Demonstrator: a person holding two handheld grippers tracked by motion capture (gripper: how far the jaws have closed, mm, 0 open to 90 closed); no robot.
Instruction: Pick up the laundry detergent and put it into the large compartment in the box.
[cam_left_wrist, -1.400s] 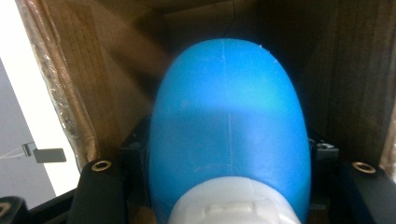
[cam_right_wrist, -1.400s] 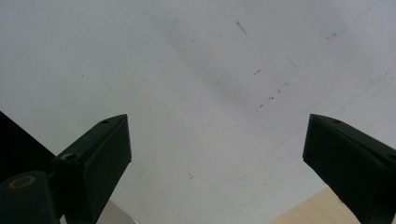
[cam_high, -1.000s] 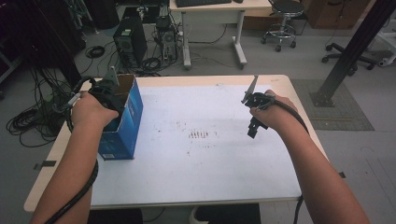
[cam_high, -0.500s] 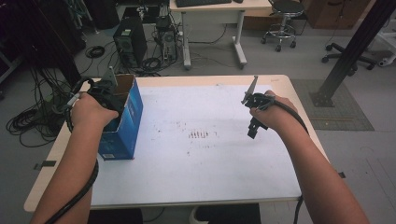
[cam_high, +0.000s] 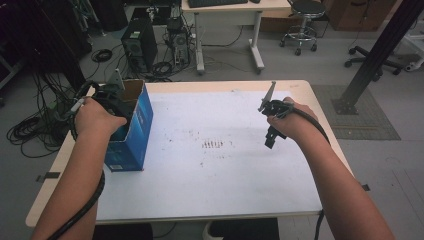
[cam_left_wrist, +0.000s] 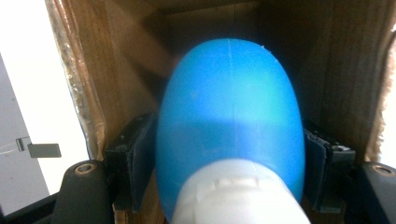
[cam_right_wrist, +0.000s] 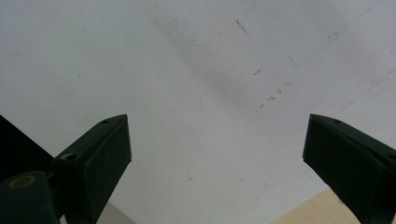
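Observation:
My left gripper (cam_high: 116, 100) reaches down into the open top of a blue cardboard box (cam_high: 141, 122) at the table's left edge. In the left gripper view, a blue egg-shaped thing with a white cap (cam_left_wrist: 231, 121) sits between the jaws of my left gripper (cam_left_wrist: 224, 161), inside the brown walls of the box (cam_left_wrist: 116, 70). Those jaws have just been opening; the pads (cam_left_wrist: 135, 161) stand right at its sides, no longer squeezing. My right gripper (cam_high: 270, 139) hangs over the right half of the table, pointing down. In its own view, my right gripper (cam_right_wrist: 217, 144) is wide open with nothing between the jaws.
The white tabletop (cam_high: 215, 170) has small dark marks (cam_high: 214, 145) near its middle. Behind the table are a computer tower (cam_high: 137, 42), cable tangles (cam_high: 30, 130), a desk and a stool (cam_high: 297, 25). A black post (cam_high: 380, 55) stands at the right.

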